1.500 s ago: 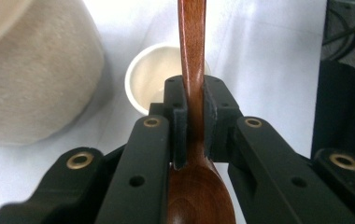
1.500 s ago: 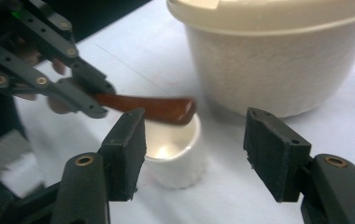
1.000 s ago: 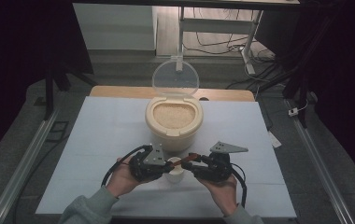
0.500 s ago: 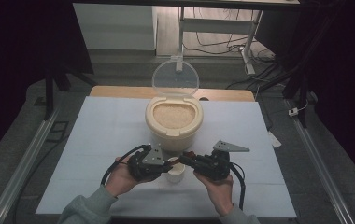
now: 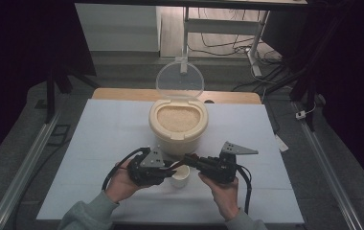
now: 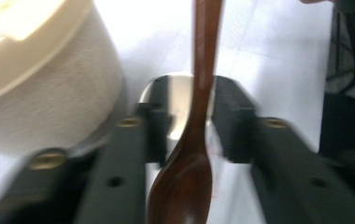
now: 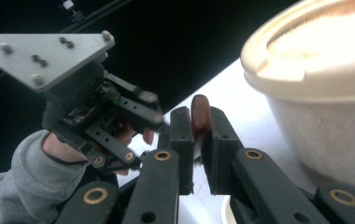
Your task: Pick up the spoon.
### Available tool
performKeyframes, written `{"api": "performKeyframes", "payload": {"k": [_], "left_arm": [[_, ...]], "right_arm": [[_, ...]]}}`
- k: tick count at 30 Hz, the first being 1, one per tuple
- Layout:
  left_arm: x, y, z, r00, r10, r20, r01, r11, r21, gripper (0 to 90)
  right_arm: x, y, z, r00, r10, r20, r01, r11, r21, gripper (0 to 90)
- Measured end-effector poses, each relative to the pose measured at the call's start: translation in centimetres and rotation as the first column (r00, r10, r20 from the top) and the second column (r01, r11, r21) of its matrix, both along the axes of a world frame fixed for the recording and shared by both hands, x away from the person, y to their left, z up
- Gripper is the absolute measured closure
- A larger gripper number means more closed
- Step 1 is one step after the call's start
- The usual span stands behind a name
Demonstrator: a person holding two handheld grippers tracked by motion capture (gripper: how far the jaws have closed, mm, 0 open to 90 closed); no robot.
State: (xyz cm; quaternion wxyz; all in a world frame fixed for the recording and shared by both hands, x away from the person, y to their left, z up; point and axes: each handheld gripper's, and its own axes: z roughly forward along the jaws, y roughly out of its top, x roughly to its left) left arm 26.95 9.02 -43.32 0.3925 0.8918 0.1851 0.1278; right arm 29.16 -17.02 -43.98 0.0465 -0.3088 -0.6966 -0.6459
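Observation:
A dark wooden spoon (image 6: 199,140) hangs level between my two grippers, just above a small white cup (image 5: 180,178). My right gripper (image 7: 196,121) is shut on the end of the spoon's handle (image 7: 200,114), its jaws having just closed there. My left gripper (image 6: 192,100) has just been opening: the spoon runs between its jaws, with a gap on either side. In the high view the left gripper (image 5: 172,167) and right gripper (image 5: 190,161) face each other in front of the cream rice container (image 5: 177,124).
The container holds rice, and its clear round lid (image 5: 180,81) stands open behind it. It sits on a white table cover (image 5: 98,143), close behind the cup and both grippers. Cables trail from the grippers toward the near table edge.
The left jaws have parted from the spoon and the right jaws have closed on its handle. Both hands have hardly shifted.

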Motion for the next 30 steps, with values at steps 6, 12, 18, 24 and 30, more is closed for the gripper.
{"api": "performKeyframes", "payload": {"k": [6, 12, 18, 24, 30], "left_arm": [[-0.9, 2.5, -0.1, 0.9953, 0.097, 0.004, -0.096, 0.9901, -0.102, 36.4], [-1.5, 5.5, -1.4, 0.9833, 0.181, -0.024, -0.182, 0.9744, -0.132, 31.3], [-2.0, 7.9, -3.0, 0.9696, 0.242, -0.038, -0.245, 0.9584, -0.146, 30.2], [-2.7, 10.0, -4.7, 0.9509, 0.303, -0.06, -0.309, 0.9389, -0.151, 29.7], [-3.3, 12.2, -6.0, 0.9296, 0.359, -0.086, -0.368, 0.9172, -0.153, 28.9]], "right_arm": [[-0.2, -0.6, 1.2, 0.9977, -0.011, 0.067, 0.011, 0.9999, 0.002, 83.3], [-0.2, -1.3, 1.8, 0.995, -0.022, 0.098, 0.021, 0.9997, 0.011, 83.3], [-0.1, -2.3, 2.6, 0.9894, -0.045, 0.138, 0.043, 0.9989, 0.017, 83.3], [0.2, -3.3, 3.0, 0.9869, -0.062, 0.149, 0.057, 0.9978, 0.032, 83.3], [0.2, -4.2, 3.9, 0.9823, -0.081, 0.169, 0.072, 0.9956, 0.06, 83.3]]}}
